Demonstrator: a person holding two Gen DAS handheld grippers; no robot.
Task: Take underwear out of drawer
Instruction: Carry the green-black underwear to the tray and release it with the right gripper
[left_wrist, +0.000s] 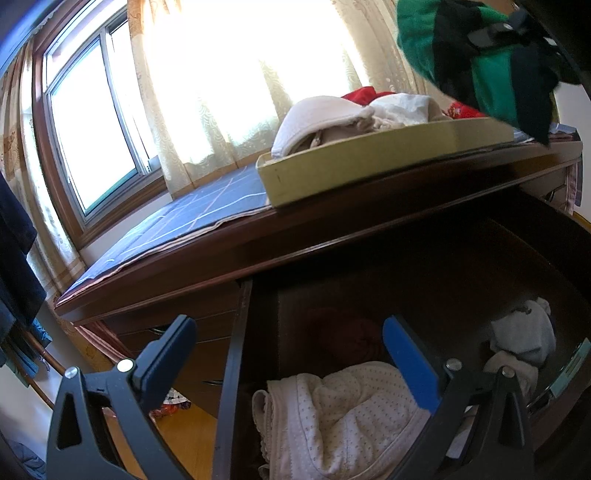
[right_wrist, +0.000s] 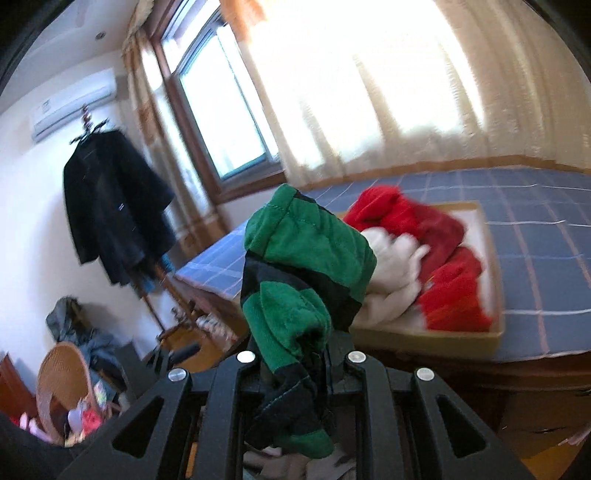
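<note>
- Right gripper (right_wrist: 295, 369) has its jaws clamped on green-and-black underwear (right_wrist: 303, 266), near the tray (right_wrist: 495, 332).
- Left gripper (left_wrist: 291, 354) hangs over the drawer (left_wrist: 236, 350), jaws wide apart, empty.

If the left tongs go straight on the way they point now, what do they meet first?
Probably the white dotted underwear in the open drawer: the left tongs, open, point down into it, and that garment lies nearest. Depth is hard to judge.
</note>
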